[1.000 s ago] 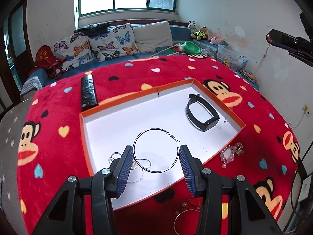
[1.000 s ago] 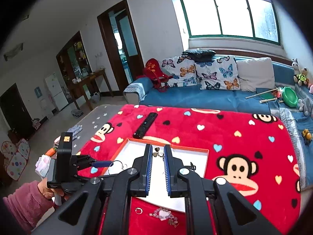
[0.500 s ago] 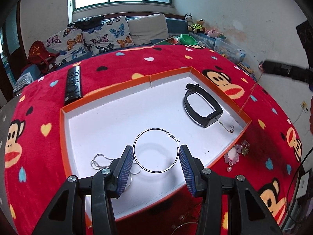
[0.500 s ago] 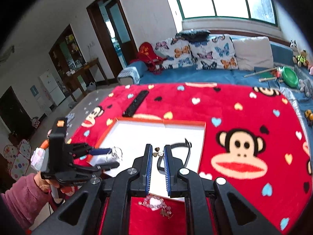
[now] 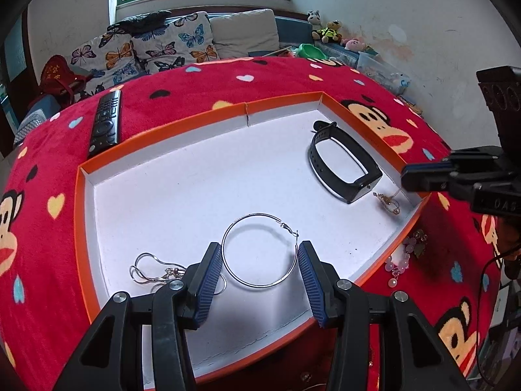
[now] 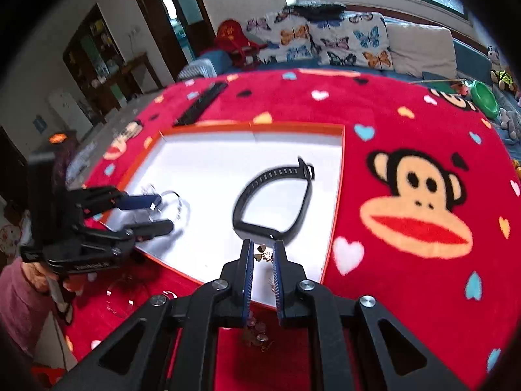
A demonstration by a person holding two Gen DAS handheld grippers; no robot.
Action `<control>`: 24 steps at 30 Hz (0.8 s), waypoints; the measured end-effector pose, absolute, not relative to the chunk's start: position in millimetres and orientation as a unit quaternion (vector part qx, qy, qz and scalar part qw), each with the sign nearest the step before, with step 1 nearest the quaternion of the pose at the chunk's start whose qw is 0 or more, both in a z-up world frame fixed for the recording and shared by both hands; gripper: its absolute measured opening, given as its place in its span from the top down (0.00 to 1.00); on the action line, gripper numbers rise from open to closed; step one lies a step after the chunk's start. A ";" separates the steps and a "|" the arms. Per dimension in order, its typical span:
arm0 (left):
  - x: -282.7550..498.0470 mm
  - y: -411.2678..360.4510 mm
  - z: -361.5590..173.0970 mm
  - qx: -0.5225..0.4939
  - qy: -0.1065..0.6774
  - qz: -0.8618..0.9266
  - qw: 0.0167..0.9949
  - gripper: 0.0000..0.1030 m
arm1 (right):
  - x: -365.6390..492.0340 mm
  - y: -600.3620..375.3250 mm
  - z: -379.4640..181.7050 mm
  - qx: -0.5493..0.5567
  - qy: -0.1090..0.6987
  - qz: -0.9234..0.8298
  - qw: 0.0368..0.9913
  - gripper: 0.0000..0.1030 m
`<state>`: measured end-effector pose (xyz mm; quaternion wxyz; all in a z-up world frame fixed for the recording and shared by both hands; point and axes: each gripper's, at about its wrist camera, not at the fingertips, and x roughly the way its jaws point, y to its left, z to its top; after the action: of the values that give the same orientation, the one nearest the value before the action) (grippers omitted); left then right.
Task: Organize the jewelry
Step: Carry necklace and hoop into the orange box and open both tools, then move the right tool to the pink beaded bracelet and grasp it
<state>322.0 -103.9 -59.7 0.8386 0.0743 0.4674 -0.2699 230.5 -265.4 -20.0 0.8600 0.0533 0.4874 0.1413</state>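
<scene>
A large silver hoop earring (image 5: 260, 251) is spanned across my left gripper (image 5: 260, 254), which is shut on it low over the near part of the orange tray (image 5: 81, 215). In the right wrist view that gripper (image 6: 159, 211) and hoop (image 6: 172, 207) sit over the tray's left edge. My right gripper (image 6: 262, 247) is shut on a small gold chain piece (image 6: 262, 254). Its dangling end (image 5: 387, 202) reaches the white tray floor beside a black wristband (image 5: 342, 166). A thin silver necklace (image 5: 153, 272) lies in the tray by my left finger.
A pink bead bracelet (image 5: 400, 260) lies on the red monkey blanket (image 5: 195, 81) just outside the tray's right rim. A second hoop (image 6: 120, 296) lies on the blanket near the front. A black remote (image 5: 105, 120) rests behind the tray. A hand in a pink sleeve (image 6: 19, 293) holds the left gripper.
Both grippers have sunk toward the tray. The right one came down with the gold piece to the tray's near right corner, beside the wristband. The hoop stays gripped in the left.
</scene>
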 end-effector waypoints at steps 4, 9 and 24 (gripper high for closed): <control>324.0 -103.5 -64.4 0.071 0.473 -0.268 0.837 0.50 | 232.6 -261.6 -24.4 0.043 0.505 0.138 0.851 0.86; 324.6 -102.0 -64.2 0.065 0.473 -0.270 0.836 0.45 | 236.2 -260.8 -26.0 0.042 0.510 0.130 0.849 0.86; 284.9 -86.3 -14.7 0.062 0.438 -0.246 0.862 0.42 | 212.6 -256.1 18.4 0.007 0.483 0.122 0.867 0.78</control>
<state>284.9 -86.3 -14.7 0.8623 0.0618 0.4383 -0.2460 212.6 -256.1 18.4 0.8670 0.0066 0.4830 0.1224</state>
